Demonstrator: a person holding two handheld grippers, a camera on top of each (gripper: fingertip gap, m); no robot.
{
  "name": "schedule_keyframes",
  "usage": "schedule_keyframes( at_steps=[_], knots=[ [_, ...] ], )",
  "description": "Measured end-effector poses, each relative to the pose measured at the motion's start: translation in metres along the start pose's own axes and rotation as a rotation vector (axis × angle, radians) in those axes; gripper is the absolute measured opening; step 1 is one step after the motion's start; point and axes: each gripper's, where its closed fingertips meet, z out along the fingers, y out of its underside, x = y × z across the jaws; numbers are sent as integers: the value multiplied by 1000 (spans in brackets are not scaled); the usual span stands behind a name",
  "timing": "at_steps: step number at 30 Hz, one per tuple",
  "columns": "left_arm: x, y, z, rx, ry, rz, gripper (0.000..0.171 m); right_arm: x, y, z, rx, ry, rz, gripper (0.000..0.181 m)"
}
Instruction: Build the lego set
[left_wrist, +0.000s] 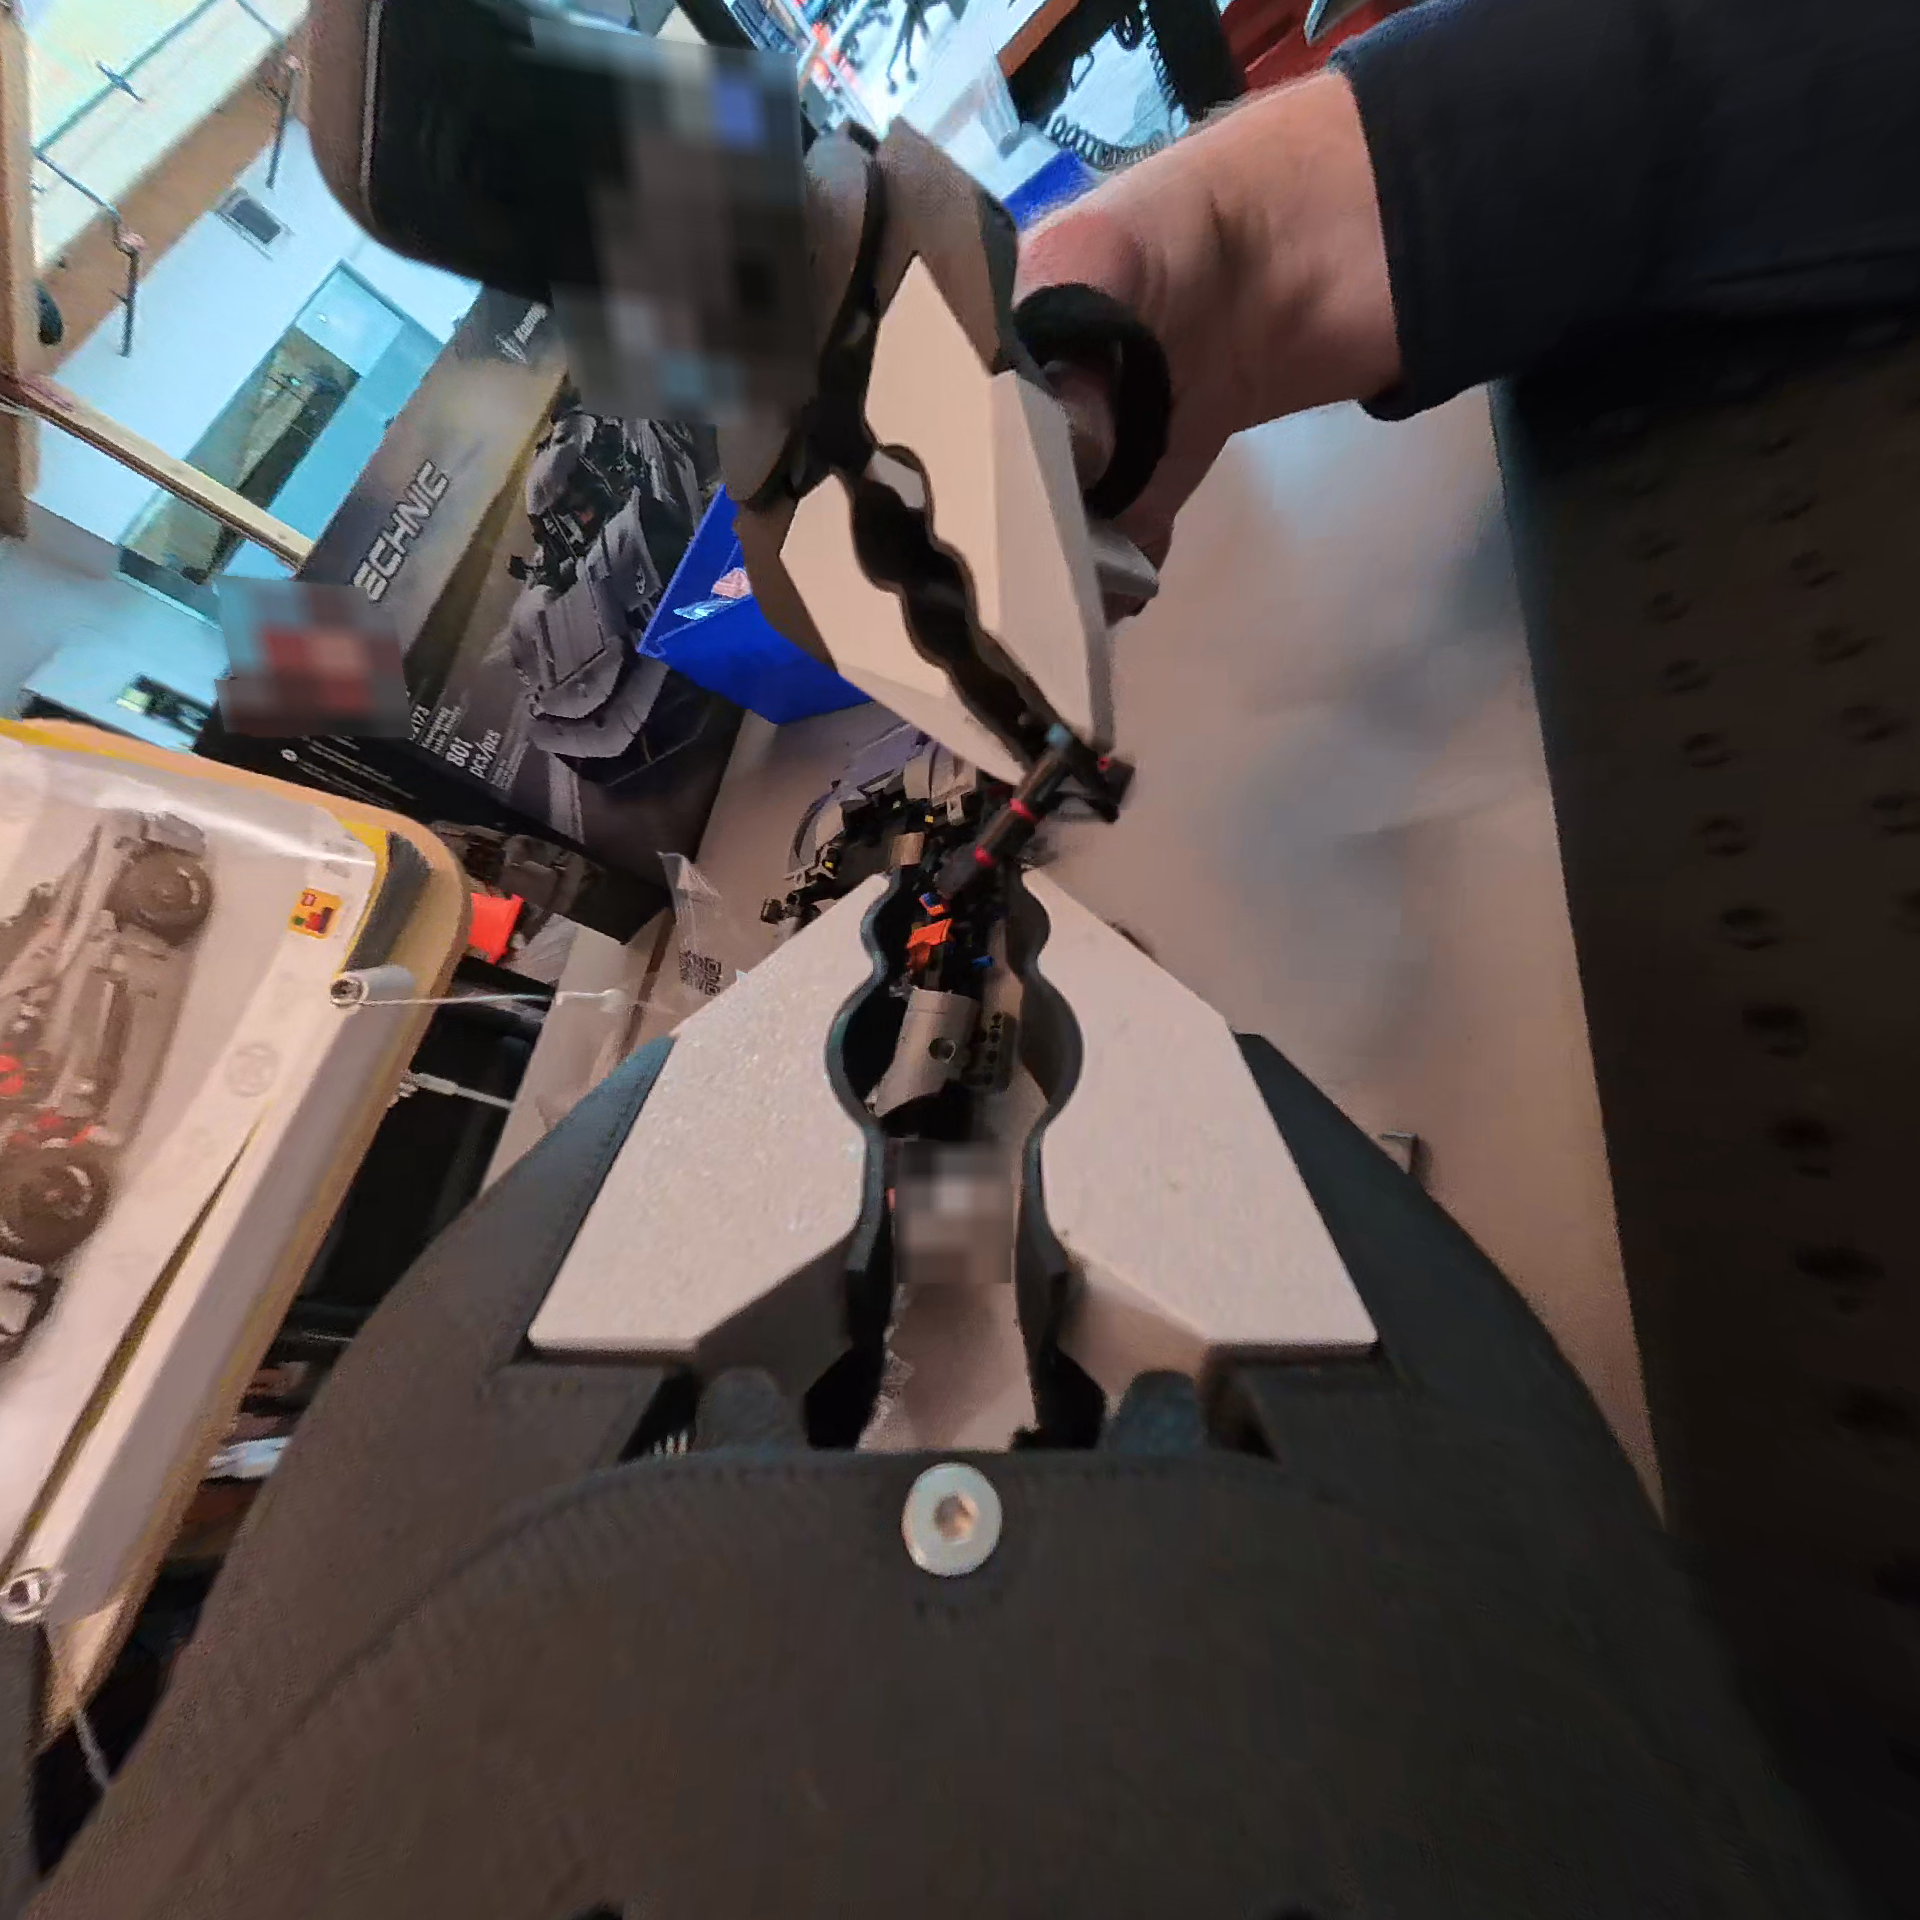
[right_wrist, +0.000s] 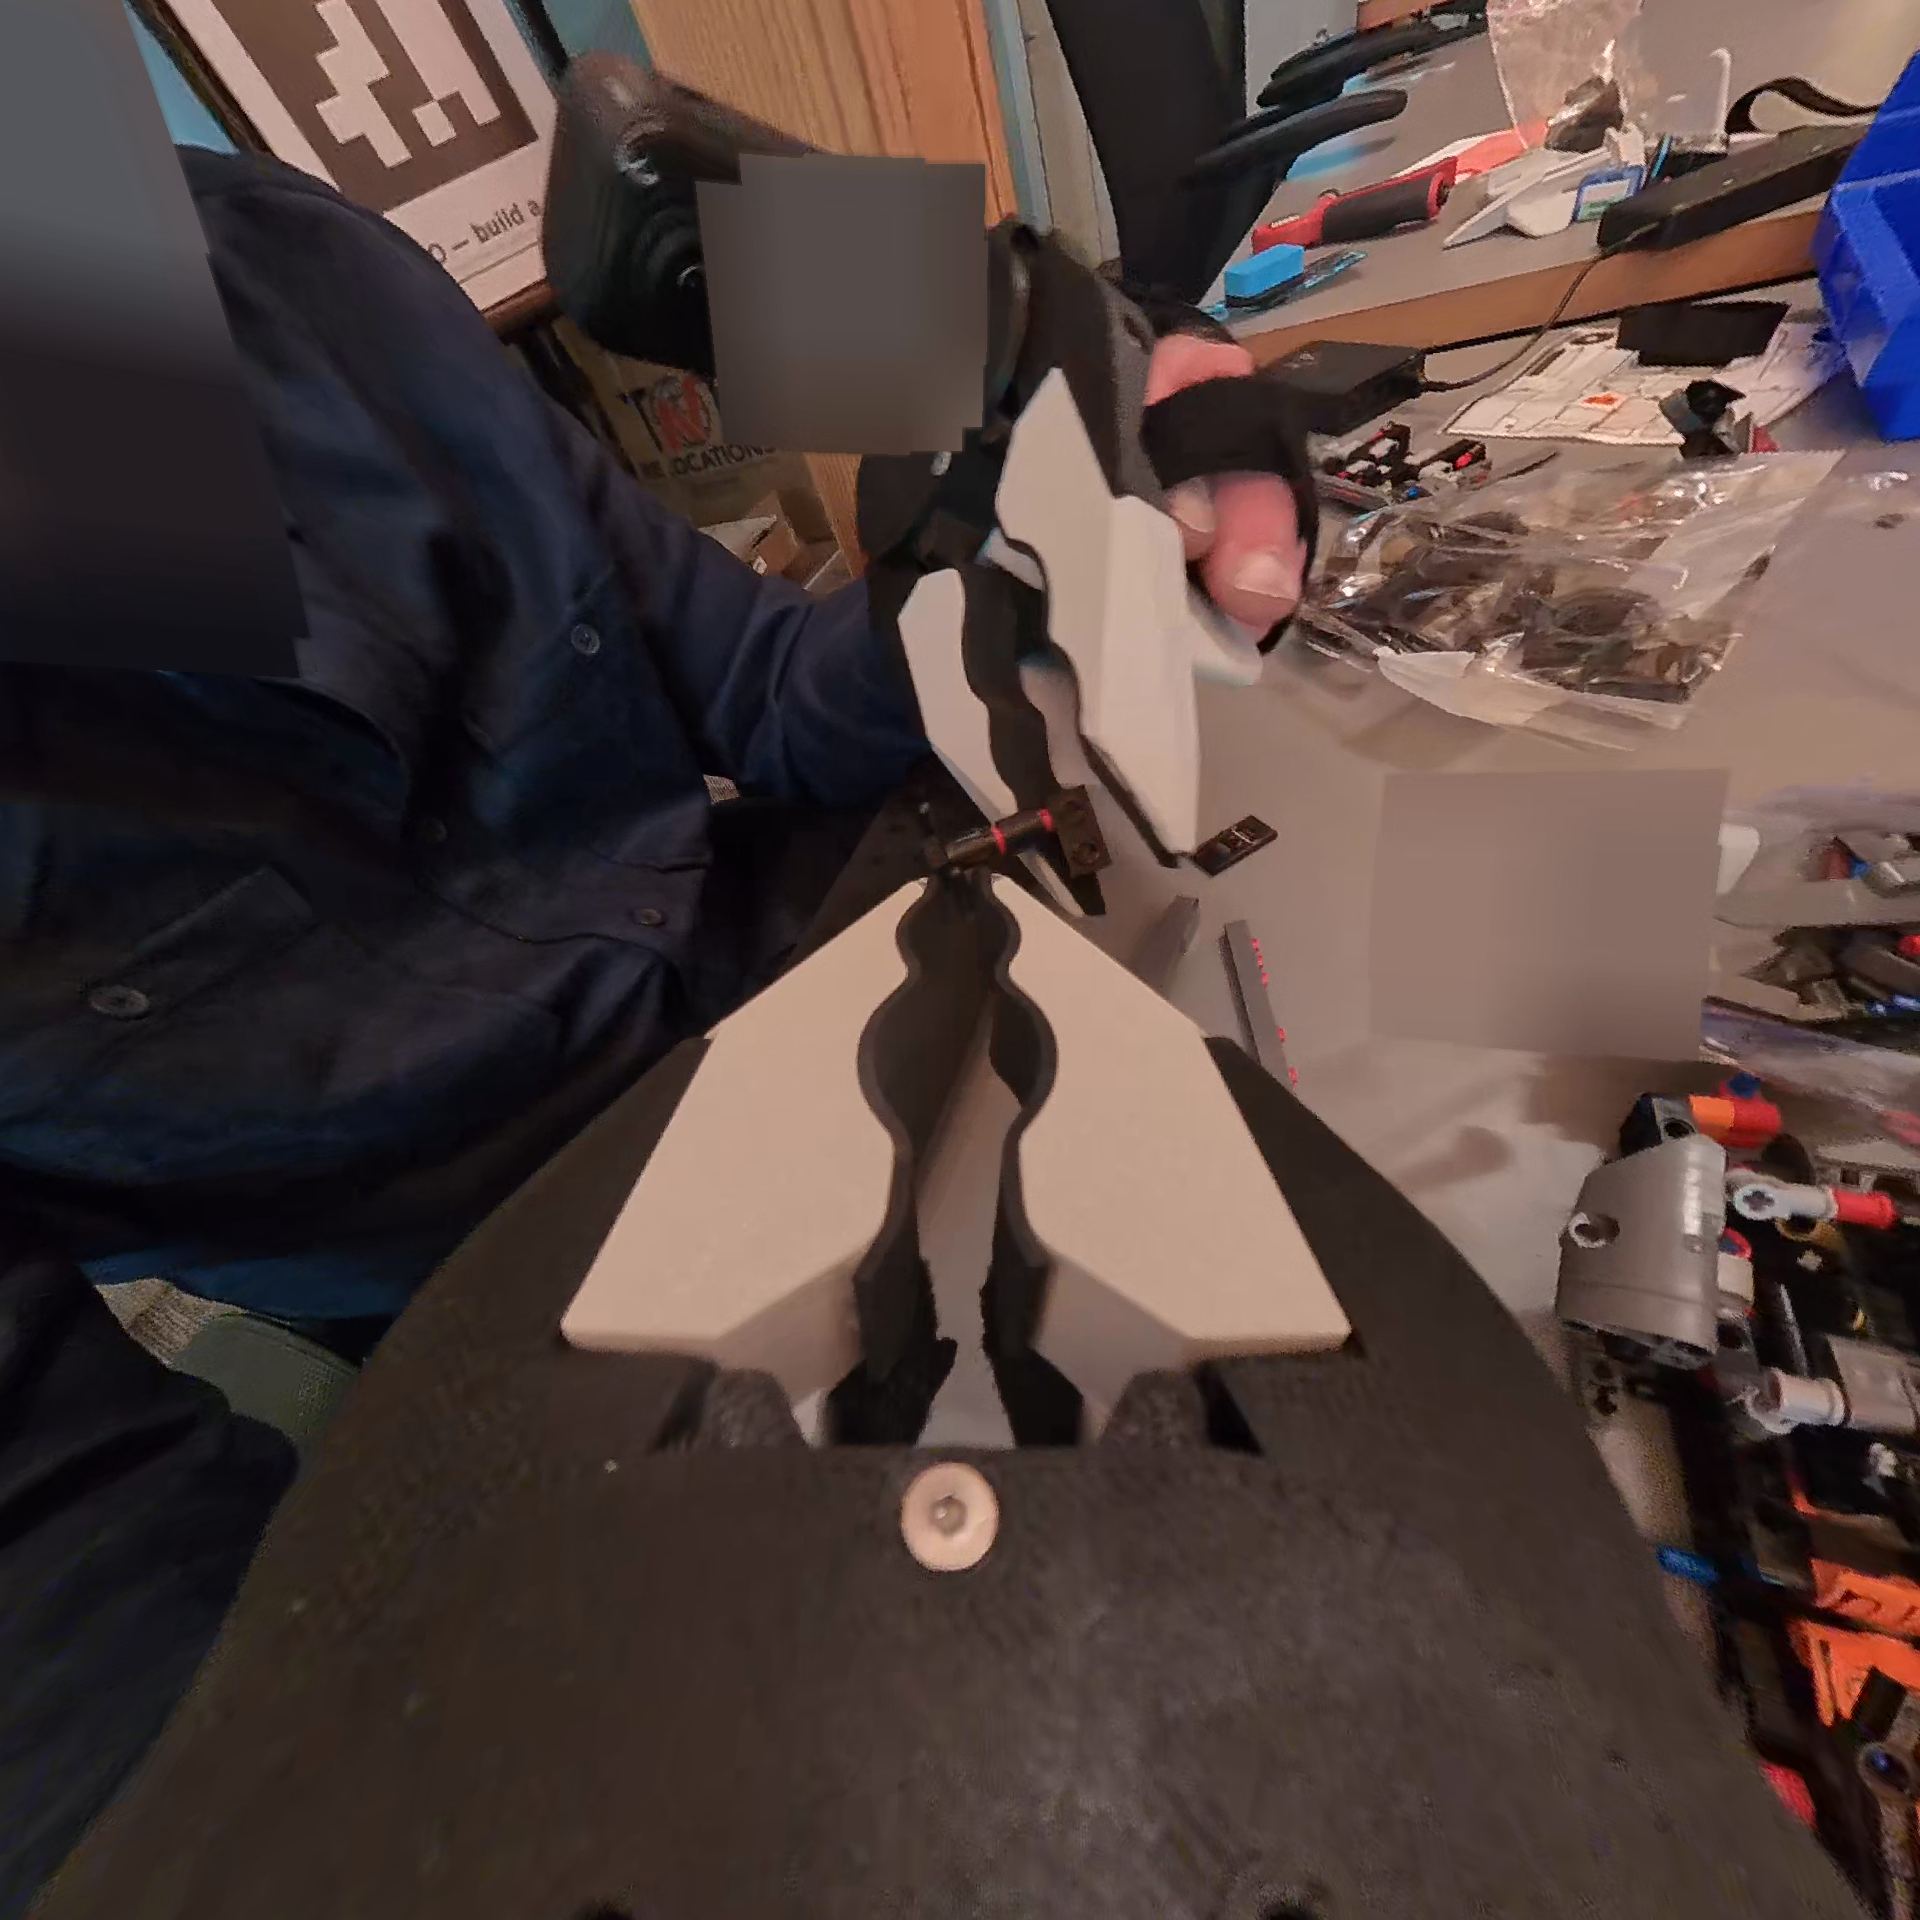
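Note:
A small black Lego assembly, an axle with a red ring joined to a short black beam, hangs in the air between my two grippers. My left gripper is shut on one end of it and shows from above in the right wrist view. My right gripper is shut on the other end and comes down from above in the left wrist view. The two sets of tips nearly meet. Which part of the assembly each gripper pinches is hard to tell.
The partly built grey, black and orange model lies on the white table. Bags of parts, the set's box, a blue bin and the instruction booklet surround it. A person in a dark shirt sits close. Both grippers' tips are close together, under 4 cm apart.

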Motion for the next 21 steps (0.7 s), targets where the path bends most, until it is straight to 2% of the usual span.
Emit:
schedule_keyframes(
  at_steps=[6,11,13,14,16,17,20,21],
  knots=[
    [3,2,5,-45,-44,92,9,2,2,-4,12,-26,60,1],
    [2,0,2,-44,-52,89,7,4,-5,-6,64,-33,78,2],
    [-3,6,3,-79,-79,83,6,14,-14,-12,128,27,90,7],
    [-5,8,3,-86,-89,77,6,20,-14,-14,117,82,77,19],
    [-12,10,2,-105,-123,48,6,35,1,-12,-5,253,-11,31],
    [-12,11,3,-109,-113,28,6,34,3,-8,-36,286,-69,38],
    [-10,19,7,-154,-105,24,6,33,0,2,-66,330,-163,40],
    [-10,21,8,-163,-105,23,6,36,0,1,-65,345,-163,35]
  ],
)
